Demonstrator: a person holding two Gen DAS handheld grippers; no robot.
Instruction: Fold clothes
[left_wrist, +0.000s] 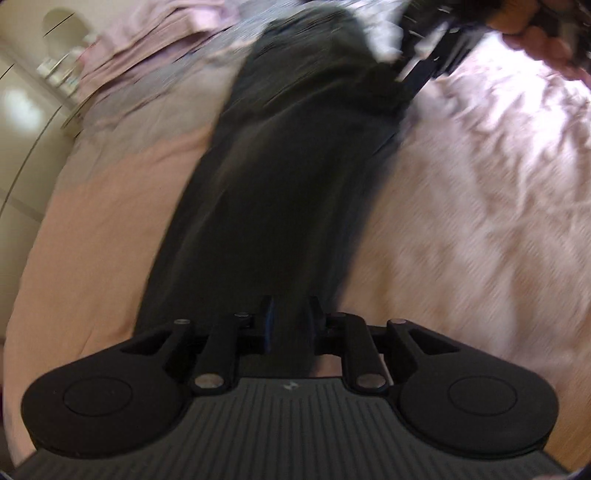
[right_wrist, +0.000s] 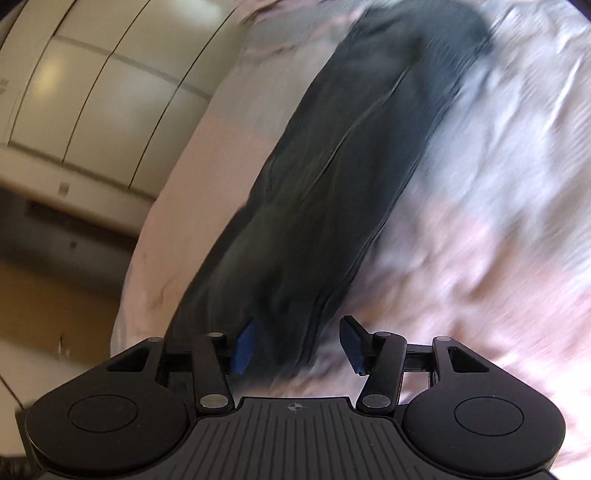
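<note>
My left gripper (left_wrist: 290, 325) stands narrow, and the near end of the dark trousers (left_wrist: 295, 166) runs straight in between its fingers, so I judge it pinched on the cloth, though blur keeps me from seeing the pads bite. My right gripper (right_wrist: 295, 343) stands part-way open; the trousers' (right_wrist: 351, 166) near edge lies between its fingers, hard by the blue pad (right_wrist: 243, 347) at nine o'clock, but there is a clear gap at the other finger, so nothing is clamped there. To do this fold well, I judge I should get a firm bite with the right before lifting, keep both ends level and taut, and carry them together so the seams stay lined up. From the left gripper the trousers stretch away toward twelve o'clock across the pink bedsheet (left_wrist: 461, 221); from the right they run off toward one o'clock.
</note>
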